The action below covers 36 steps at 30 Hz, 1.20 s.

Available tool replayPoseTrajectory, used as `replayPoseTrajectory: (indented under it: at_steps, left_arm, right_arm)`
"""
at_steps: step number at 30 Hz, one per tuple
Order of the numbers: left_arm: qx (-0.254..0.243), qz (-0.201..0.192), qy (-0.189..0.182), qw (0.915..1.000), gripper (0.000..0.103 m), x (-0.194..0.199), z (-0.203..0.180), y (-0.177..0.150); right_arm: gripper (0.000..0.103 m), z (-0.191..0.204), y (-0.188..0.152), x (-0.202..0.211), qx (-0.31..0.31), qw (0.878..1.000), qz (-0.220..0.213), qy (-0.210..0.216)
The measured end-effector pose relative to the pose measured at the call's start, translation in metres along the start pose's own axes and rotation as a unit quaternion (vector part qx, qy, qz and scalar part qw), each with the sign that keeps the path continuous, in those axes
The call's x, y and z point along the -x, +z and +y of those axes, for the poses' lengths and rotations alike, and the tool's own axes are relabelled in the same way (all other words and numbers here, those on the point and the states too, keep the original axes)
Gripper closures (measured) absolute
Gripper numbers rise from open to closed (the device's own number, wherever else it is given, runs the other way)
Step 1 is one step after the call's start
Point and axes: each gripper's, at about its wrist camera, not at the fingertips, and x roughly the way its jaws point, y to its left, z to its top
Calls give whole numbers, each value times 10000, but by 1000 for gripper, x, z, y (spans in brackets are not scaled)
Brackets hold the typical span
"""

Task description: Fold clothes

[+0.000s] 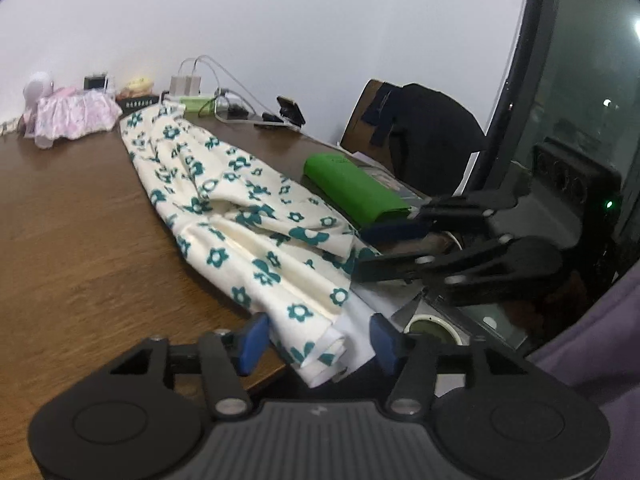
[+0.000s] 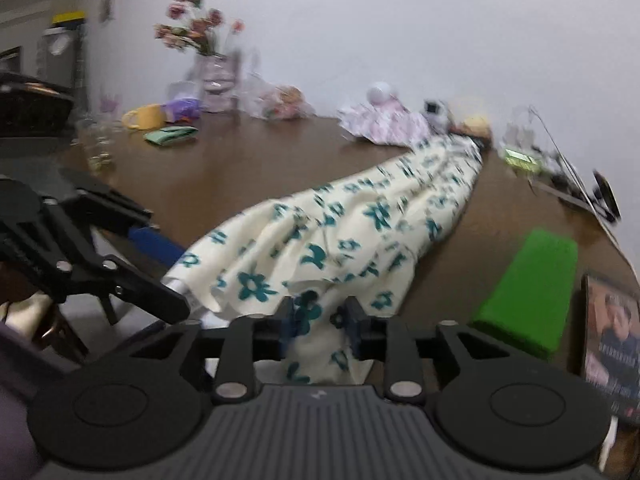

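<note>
Cream cloth printed with teal flowers, the garment (image 1: 240,216) lies in a long rumpled strip across the brown wooden table (image 1: 72,216), running away from both our grippers toward the far wall. Its near end hangs over the table edge, right between the fingers of our left gripper (image 1: 316,340). The blue pads there stand apart with clear gaps to the cloth, so we hold nothing. Our right gripper (image 2: 320,322) sits at the same near end, just right of the left one. Its jaws are narrower, with a fold of the fabric between them; the view is blurred, but the pads do not seem to press it. Beyond and to the right of our right gripper rests a green case (image 2: 528,292), close beside the garment.
</note>
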Motion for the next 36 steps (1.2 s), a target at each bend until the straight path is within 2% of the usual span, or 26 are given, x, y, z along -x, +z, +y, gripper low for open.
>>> replayPoseTrajectory:
  at_steps: [1,3,6,11,16,20,24,26,27,28,30,32,33,34,36]
  left_arm:
    - [-29,-37,5,10000,37,2,0,-1]
    - [-244,-4,85,9997,37,0,-3,-1]
    - [-549,96,185,9983,37,-5,-9,-2]
    - [-922,49,158,9956,37,-7,-16,-9]
    - [-1672,-95,279,9855,37,-6,-26,-24]
    - [-2135,-101,320,9764,38,-13,-30,-28]
    - [-2447,-228,375,9686,38,-16,-29,-26]
    - [-2537,-339,414,9658,38,-17,-26,-25]
    - [-2571,-392,414,9647,38,-17,-25,-24]
    - [-2573,-409,394,9647,44,-18,-23,-24]
    - [-2525,-395,354,9661,50,-21,-18,-22]
    - [-2402,-441,337,9691,56,-22,-12,-21]
    - [-2340,-470,329,9706,63,-23,-9,-20]
    - [-2277,-495,294,9720,74,-22,-7,-19]
    - [-2225,-457,217,9736,84,-21,-4,-18]
  right_arm:
    - [45,-2,0,8,152,9998,-110,69]
    - [29,-5,-2,22,508,9983,-221,175]
    - [28,0,-9,25,1256,9918,81,237]
    - [27,20,-30,21,2346,9717,55,263]
    - [27,17,-44,7,2669,9635,197,91]
    - [29,20,-53,1,2760,9611,-91,29]
    - [36,22,-47,4,2770,9600,-394,95]
    - [46,14,-38,5,2569,9649,-475,271]
    - [57,10,-33,4,2428,9681,-461,403]
    - [66,5,-27,3,2287,9710,-446,535]
    - [79,-4,-19,-2,1853,9783,-366,855]
    - [83,-10,-13,-7,1505,9822,-307,1082]
    - [89,-11,-11,-9,1405,9832,-296,1128]
    - [94,-11,-10,-11,1358,9840,-249,1129]
    - [98,-10,-10,-12,1261,9855,-166,1121]
